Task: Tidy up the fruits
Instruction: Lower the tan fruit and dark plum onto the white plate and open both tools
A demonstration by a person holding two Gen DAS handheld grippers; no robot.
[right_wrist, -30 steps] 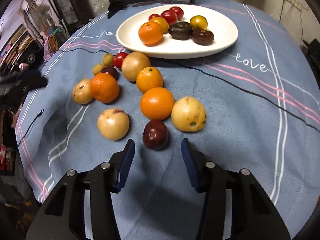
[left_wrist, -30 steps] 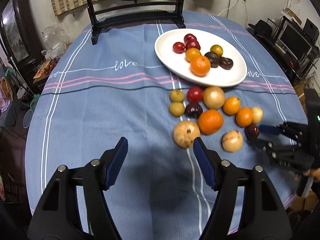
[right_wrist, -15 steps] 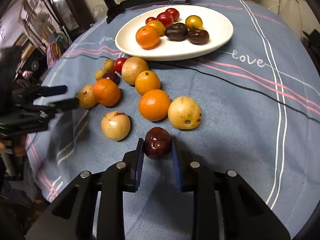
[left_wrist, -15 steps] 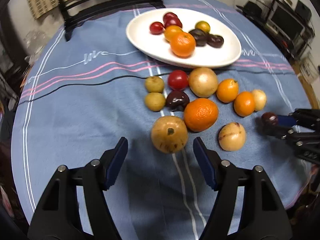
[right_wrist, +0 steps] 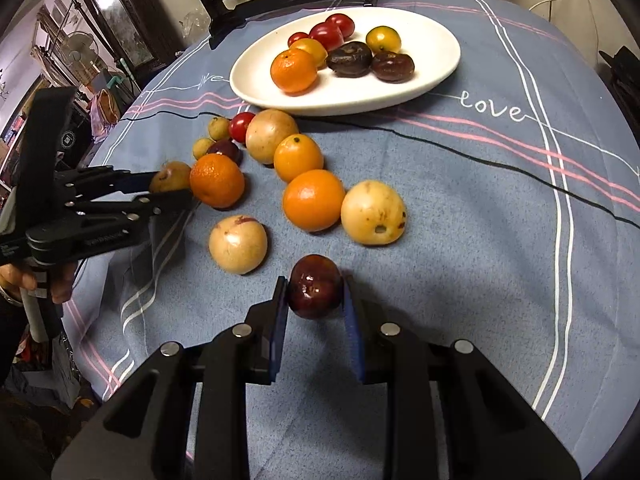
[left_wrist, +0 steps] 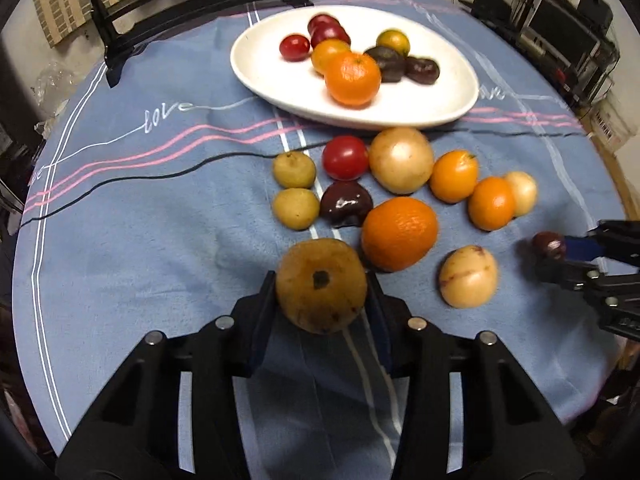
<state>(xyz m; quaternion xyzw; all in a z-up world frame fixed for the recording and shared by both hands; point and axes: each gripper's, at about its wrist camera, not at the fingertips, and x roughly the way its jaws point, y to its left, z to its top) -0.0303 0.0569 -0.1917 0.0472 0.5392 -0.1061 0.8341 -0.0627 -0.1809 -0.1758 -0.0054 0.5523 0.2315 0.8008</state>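
Left gripper (left_wrist: 322, 296): lower centre of the left wrist view; jaws closing, pads against both sides of the brown round fruit (left_wrist: 321, 286), which rests on the cloth.
Right gripper (right_wrist: 315, 298): lower centre of the right wrist view; clamped on the dark red plum (right_wrist: 315, 286).
White oval plate (left_wrist: 264, 76): upper centre of the left wrist view; carries a mandarin (left_wrist: 353, 78), red tomatoes, yellow-orange fruits and two dark plums.
Loose fruit: middle of the frame, between plate and grippers; large orange (left_wrist: 399, 233) just right of the brown round fruit, pale yellow fruit (left_wrist: 468, 276) further right.
Tablecloth (left_wrist: 140, 240): blue, with pink and white stripes.
Hand (right_wrist: 24, 280): left edge of the right wrist view, on the left gripper's handle.
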